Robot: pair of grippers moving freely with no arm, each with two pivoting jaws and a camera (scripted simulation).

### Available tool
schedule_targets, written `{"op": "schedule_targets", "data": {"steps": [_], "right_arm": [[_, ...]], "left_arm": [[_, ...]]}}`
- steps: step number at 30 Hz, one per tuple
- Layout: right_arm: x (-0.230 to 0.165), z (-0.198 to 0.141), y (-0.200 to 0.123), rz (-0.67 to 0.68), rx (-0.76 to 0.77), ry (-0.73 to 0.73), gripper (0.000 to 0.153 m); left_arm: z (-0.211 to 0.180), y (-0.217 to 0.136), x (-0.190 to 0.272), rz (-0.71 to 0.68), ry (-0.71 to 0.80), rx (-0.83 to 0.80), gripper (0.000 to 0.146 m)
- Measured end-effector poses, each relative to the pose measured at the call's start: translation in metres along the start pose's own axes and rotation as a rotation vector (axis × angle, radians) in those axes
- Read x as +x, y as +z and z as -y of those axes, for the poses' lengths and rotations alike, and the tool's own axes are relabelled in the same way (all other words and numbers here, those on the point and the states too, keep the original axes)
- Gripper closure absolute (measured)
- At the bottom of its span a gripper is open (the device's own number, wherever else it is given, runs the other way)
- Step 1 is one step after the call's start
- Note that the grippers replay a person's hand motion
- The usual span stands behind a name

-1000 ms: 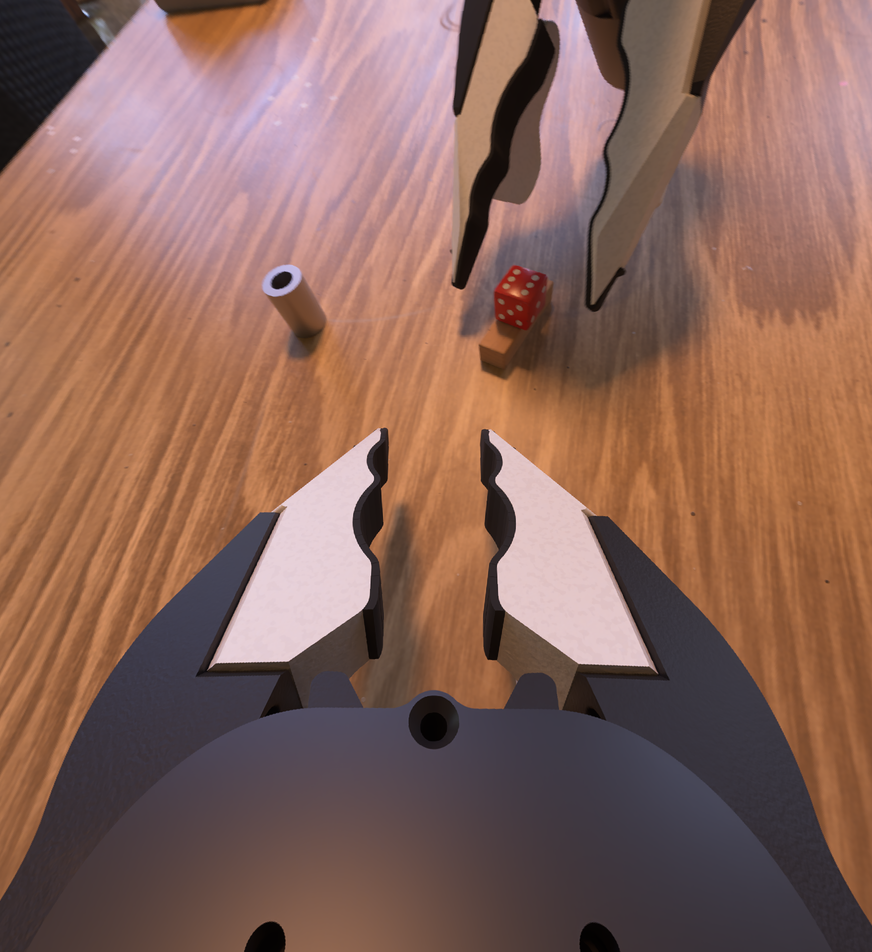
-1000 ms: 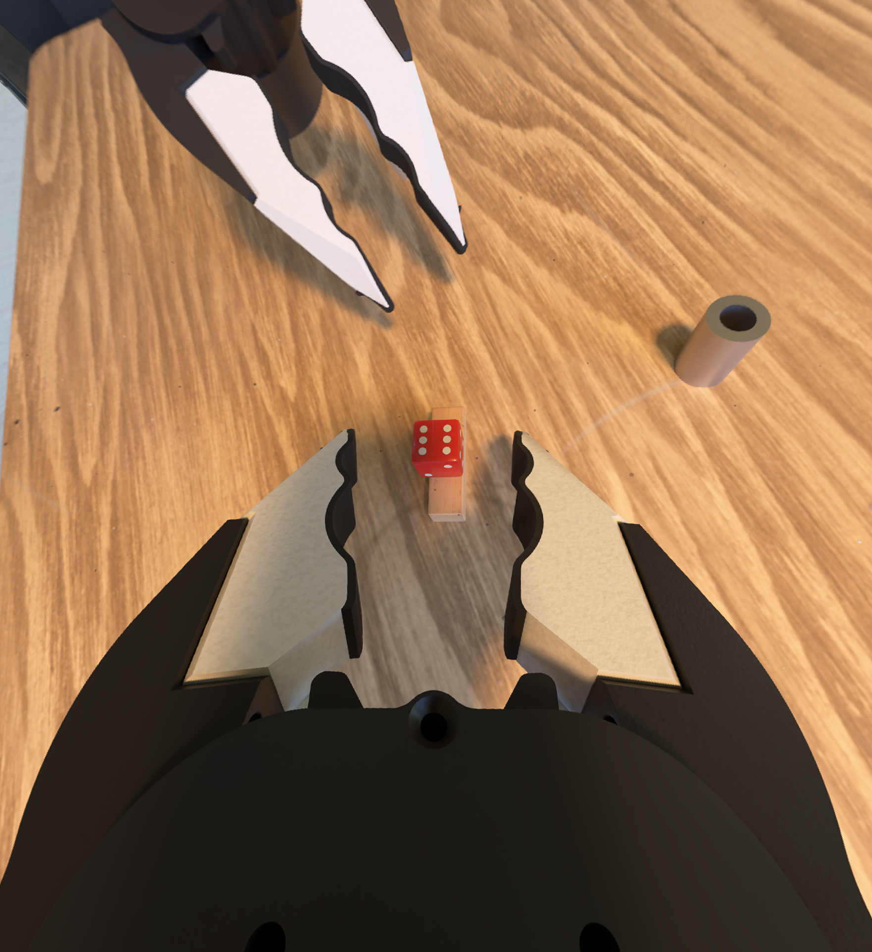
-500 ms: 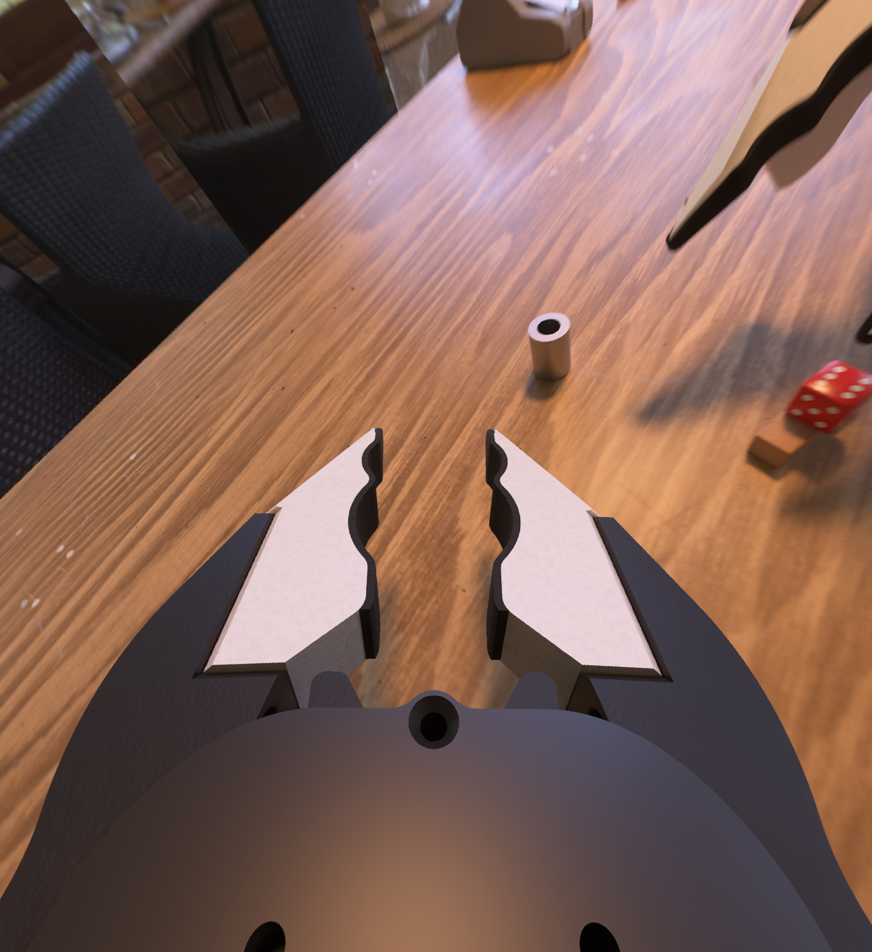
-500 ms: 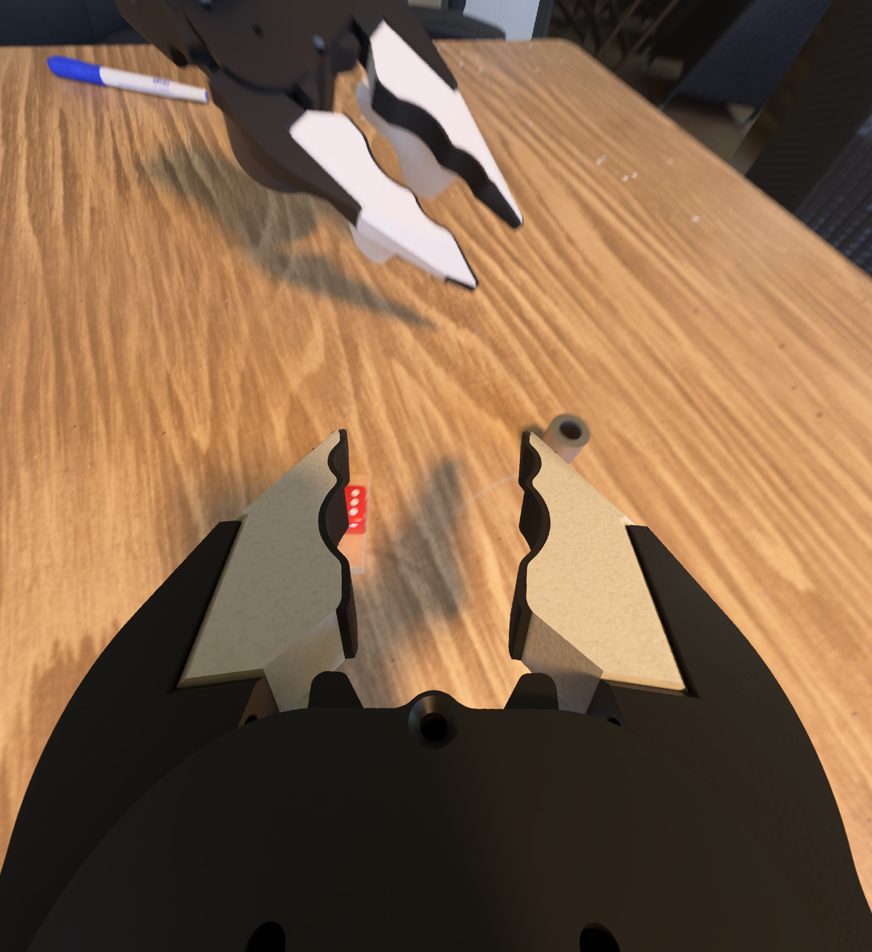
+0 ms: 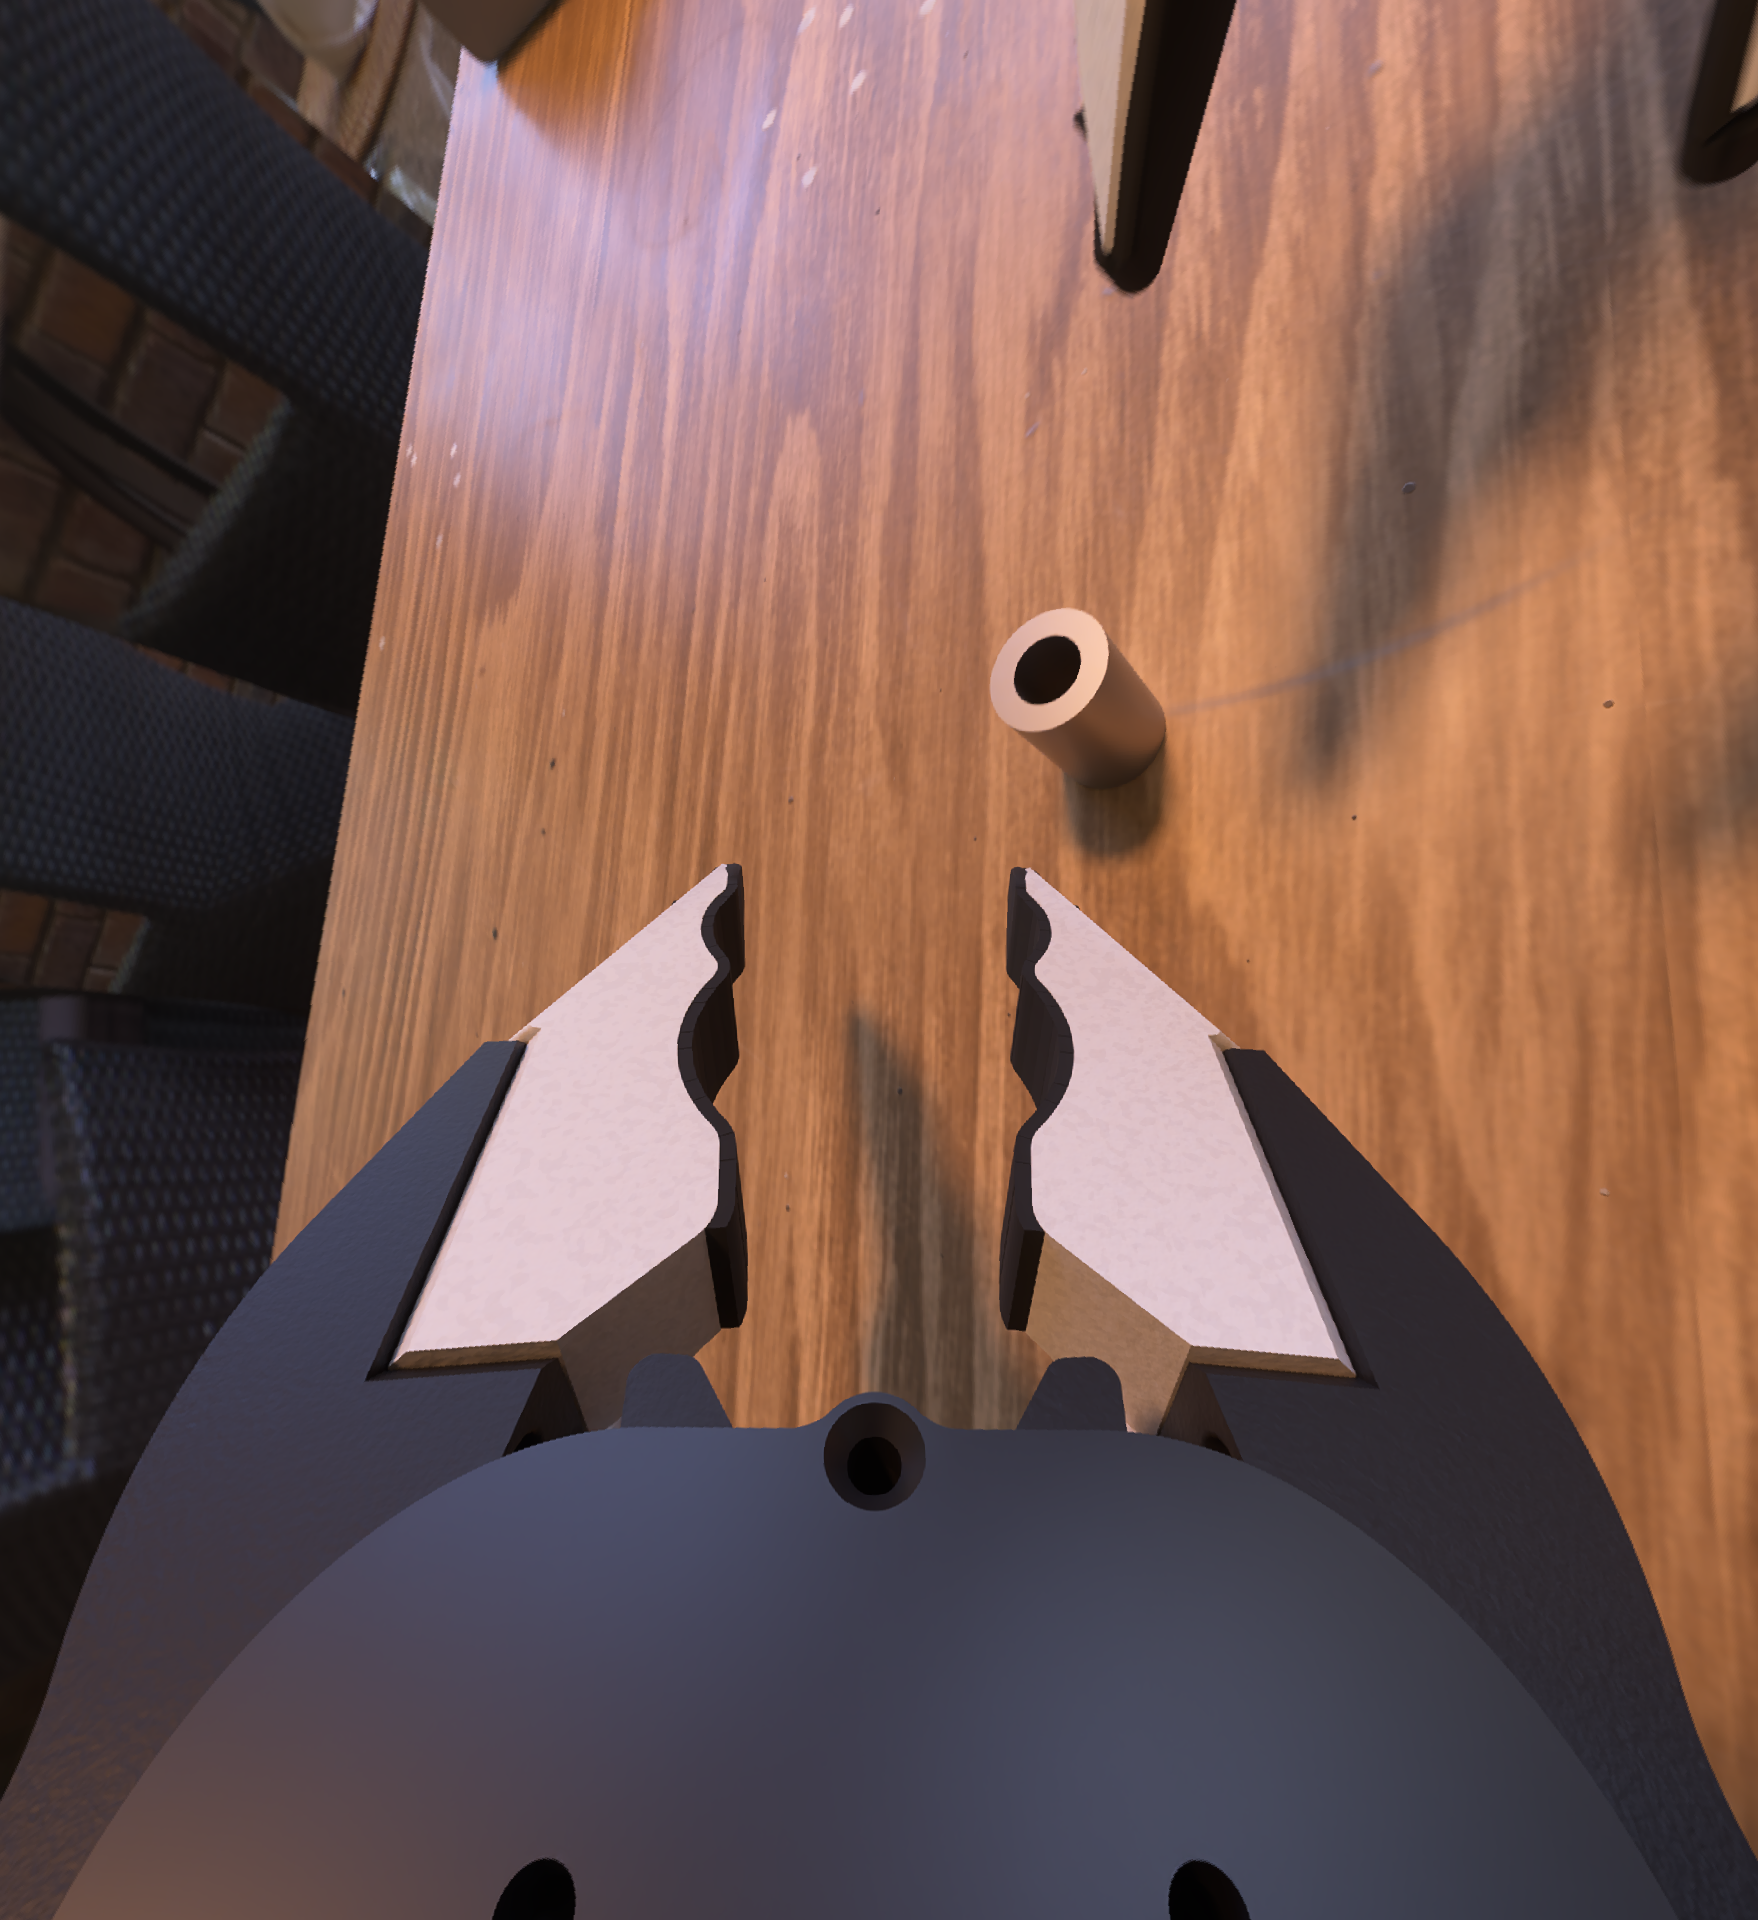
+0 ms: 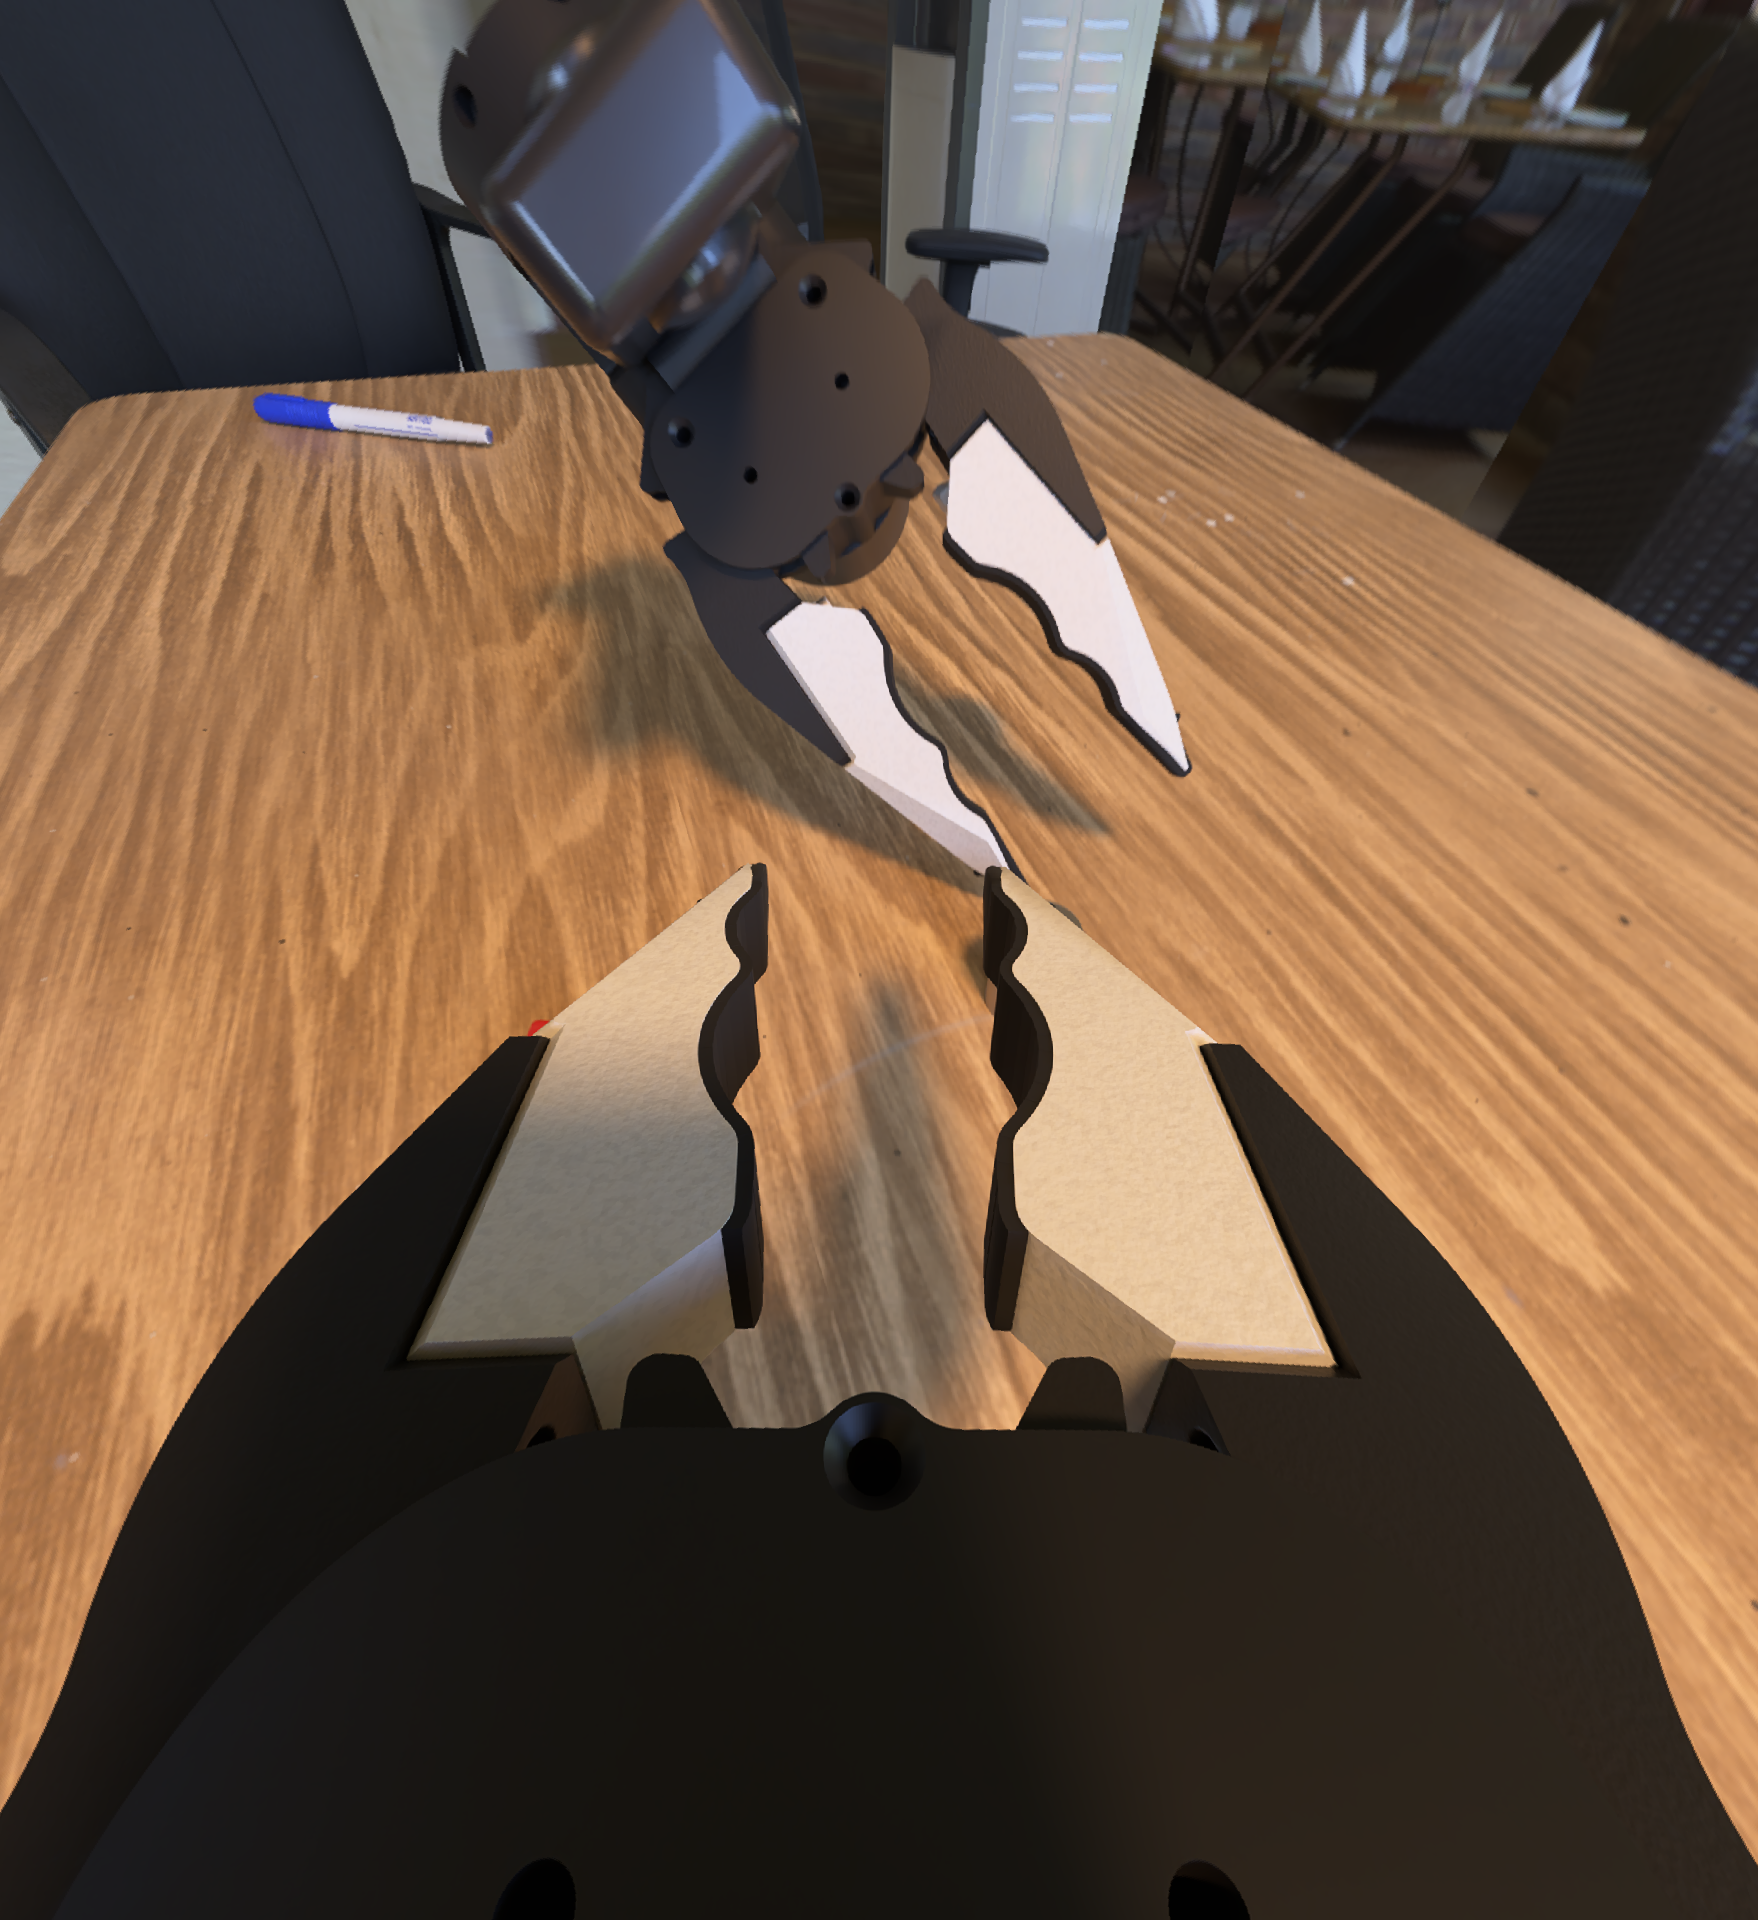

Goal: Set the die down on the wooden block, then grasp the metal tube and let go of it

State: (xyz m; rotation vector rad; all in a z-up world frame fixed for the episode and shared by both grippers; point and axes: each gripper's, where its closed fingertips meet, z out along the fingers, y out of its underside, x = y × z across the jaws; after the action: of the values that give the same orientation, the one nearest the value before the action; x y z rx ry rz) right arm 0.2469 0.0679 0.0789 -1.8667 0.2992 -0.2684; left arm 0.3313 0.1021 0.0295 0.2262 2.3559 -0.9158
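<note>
One tube (image 5: 1077, 698), one pen (image 6: 372, 419) (two hand-held grippers (image 5: 873, 883)).

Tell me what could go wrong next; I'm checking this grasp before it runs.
The tube stands upright, ahead and right of the open left tool; a fingertip could tip it and send it rolling. The right tool is open just beyond, so both could collide over the tube.

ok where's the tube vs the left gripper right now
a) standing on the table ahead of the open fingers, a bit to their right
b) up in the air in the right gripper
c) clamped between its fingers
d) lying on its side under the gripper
a: in the left wrist view the tube stands upright on the table, untouched, beyond the tips of the open left gripper and right of its centre line.
</note>
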Motion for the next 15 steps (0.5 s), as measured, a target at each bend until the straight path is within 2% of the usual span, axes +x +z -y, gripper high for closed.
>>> {"op": "schedule_targets", "data": {"steps": [3, 10, 15], "right_arm": [[0.003, -0.008, 0.001, -0.004, -0.037, 0.015, 0.111], [-0.001, -0.022, 0.008, -0.005, -0.138, -0.023, 0.107], [-0.001, -0.023, 0.007, -0.003, -0.143, -0.011, 0.107]], "left_arm": [[0.003, 0.004, -0.002, 0.004, 0.017, 0.023, 0.097], [0.002, 0.007, -0.004, -0.007, -0.061, 0.059, 0.100], [0.000, 0.008, -0.006, -0.008, -0.095, 0.053, 0.100]]}}
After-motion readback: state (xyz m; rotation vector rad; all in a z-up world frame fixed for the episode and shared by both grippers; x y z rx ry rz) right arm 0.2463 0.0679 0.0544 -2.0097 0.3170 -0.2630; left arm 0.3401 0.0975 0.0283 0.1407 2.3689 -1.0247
